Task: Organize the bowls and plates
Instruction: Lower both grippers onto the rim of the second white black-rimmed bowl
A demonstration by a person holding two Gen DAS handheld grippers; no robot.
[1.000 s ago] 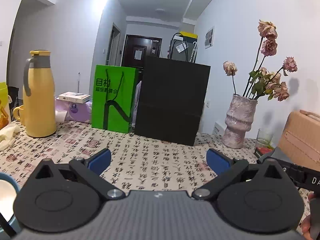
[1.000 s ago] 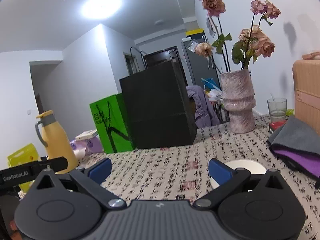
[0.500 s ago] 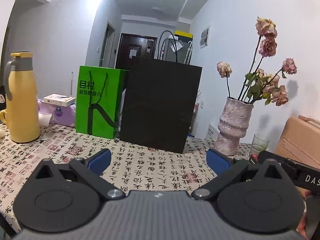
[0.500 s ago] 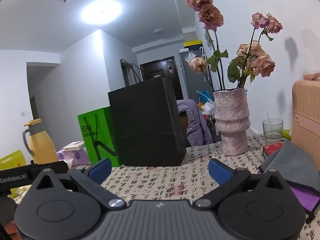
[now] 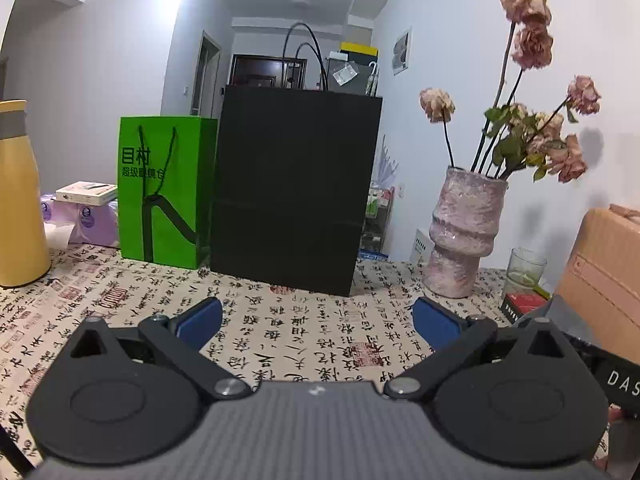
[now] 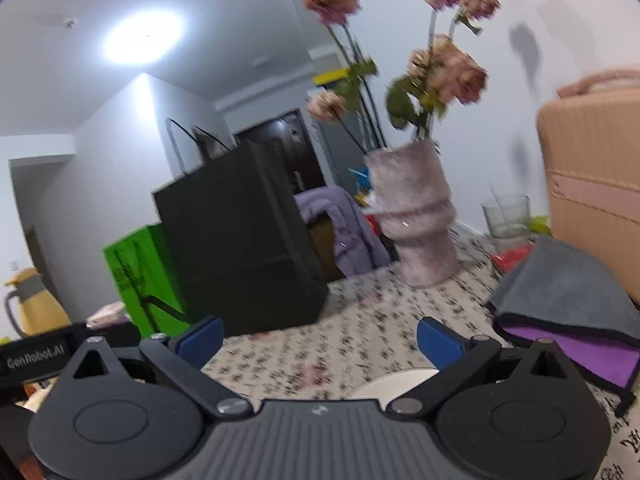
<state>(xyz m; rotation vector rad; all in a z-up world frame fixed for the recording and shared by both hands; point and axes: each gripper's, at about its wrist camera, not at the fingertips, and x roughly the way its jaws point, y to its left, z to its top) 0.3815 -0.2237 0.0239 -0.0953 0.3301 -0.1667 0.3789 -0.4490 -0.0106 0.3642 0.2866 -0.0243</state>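
Left gripper (image 5: 316,316) above the calligraphy-print tablecloth (image 5: 304,332), its blue fingers (image 5: 198,318) spread wide with nothing between them. Right gripper (image 6: 320,338) likewise, fingers far apart and empty. Just below its right finger, part of a white rim (image 6: 394,384) on the cloth, probably a plate, though the view is blurred and the gripper body covers most of it. Beyond: black bag (image 5: 294,192), green bag (image 5: 166,188), pink vase (image 5: 466,232), grey cloth (image 6: 568,288) well right.
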